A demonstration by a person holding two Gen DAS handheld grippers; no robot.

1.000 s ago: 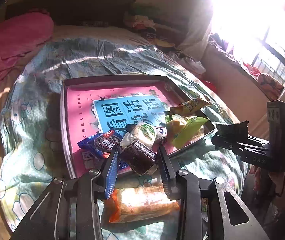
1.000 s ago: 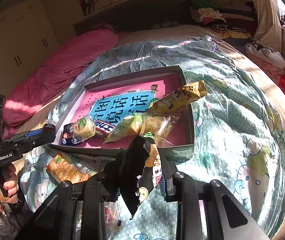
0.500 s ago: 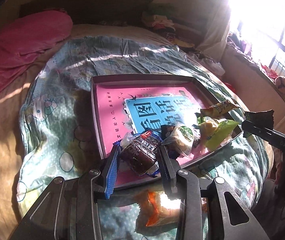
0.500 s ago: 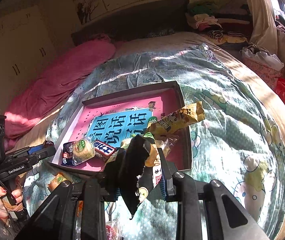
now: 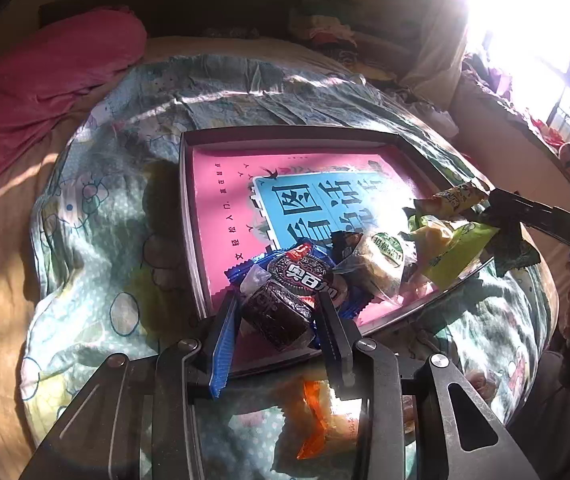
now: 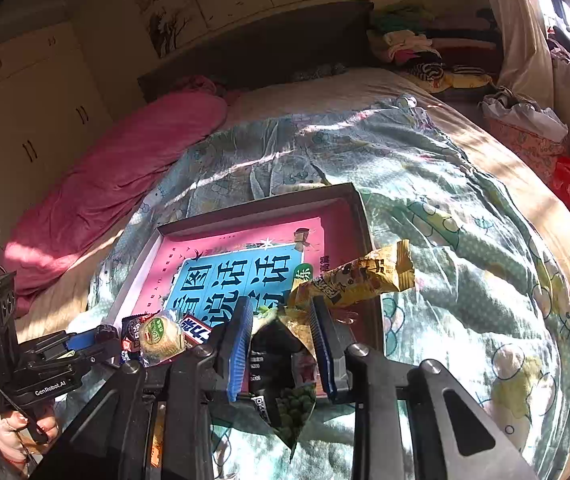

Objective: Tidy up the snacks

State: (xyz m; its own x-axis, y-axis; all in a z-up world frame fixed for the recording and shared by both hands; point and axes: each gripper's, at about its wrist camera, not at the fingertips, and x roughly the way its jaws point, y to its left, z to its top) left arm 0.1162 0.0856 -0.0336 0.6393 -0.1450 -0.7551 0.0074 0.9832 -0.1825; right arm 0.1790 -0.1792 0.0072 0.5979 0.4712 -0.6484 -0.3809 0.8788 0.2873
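1. Left tongs (image 5: 277,316) are clamped on a dark brown wrapped cake (image 5: 275,314), held over the 6 o'clock corner of a shallow box (image 5: 189,216).
2. Right tongs (image 6: 281,344) grip a black and green pea packet (image 6: 281,376) at the box's near edge.
3. The box lies on a bed's patterned quilt (image 5: 97,216), lined with a pink and blue book cover (image 5: 305,204).
4. Snacks cluster at the box's 4 o'clock side: a blue cookie pack (image 5: 305,272), a round bun (image 5: 381,256), and a yellow packet (image 6: 361,276).
5. An orange-wrapped snack (image 5: 325,420) lies on the quilt below the left tongs.
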